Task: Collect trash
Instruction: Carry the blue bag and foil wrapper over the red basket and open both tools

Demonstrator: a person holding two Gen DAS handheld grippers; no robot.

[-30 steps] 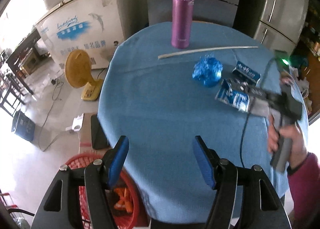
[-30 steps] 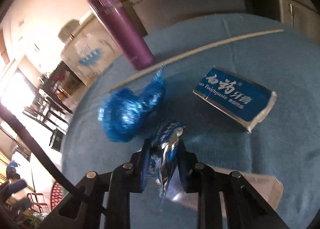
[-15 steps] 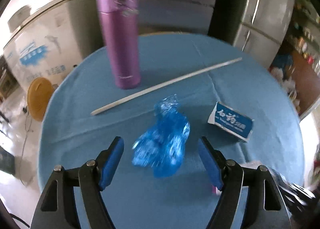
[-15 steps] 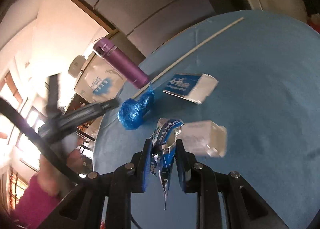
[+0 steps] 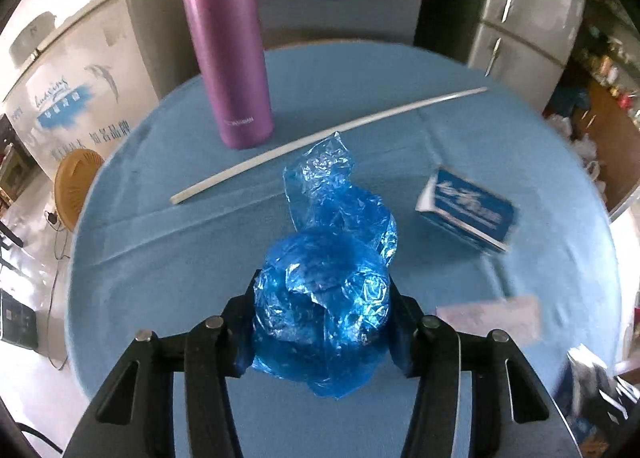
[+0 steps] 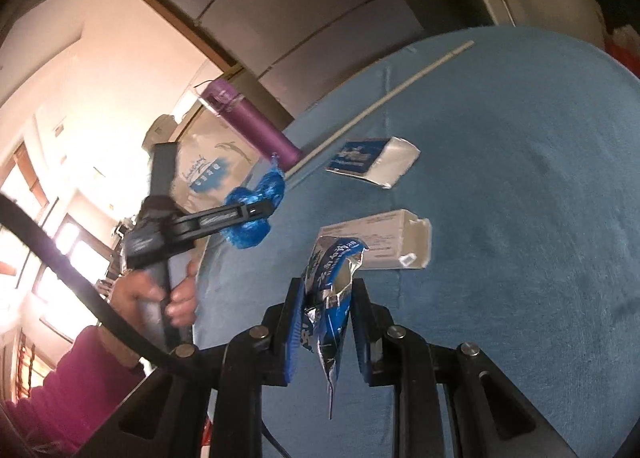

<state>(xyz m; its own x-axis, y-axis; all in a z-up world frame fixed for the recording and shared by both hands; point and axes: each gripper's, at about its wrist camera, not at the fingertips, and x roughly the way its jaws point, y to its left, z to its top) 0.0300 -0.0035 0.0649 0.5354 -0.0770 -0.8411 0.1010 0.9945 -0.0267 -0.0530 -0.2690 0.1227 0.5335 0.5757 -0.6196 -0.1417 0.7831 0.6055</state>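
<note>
My left gripper is shut on a crumpled blue plastic bag over the round blue table. From the right wrist view the left gripper holds the bag near the table's left edge. My right gripper is shut on a blue and silver foil wrapper, held above the table. A blue toothpaste box and a white box lie on the table.
A purple flask stands at the back, with a long white stick lying in front of it. A white chest freezer stands to the left and a fridge behind right.
My left gripper moved forward over the blue bag and closed on it. My right gripper pulled back and up with the wrapper still in it.
</note>
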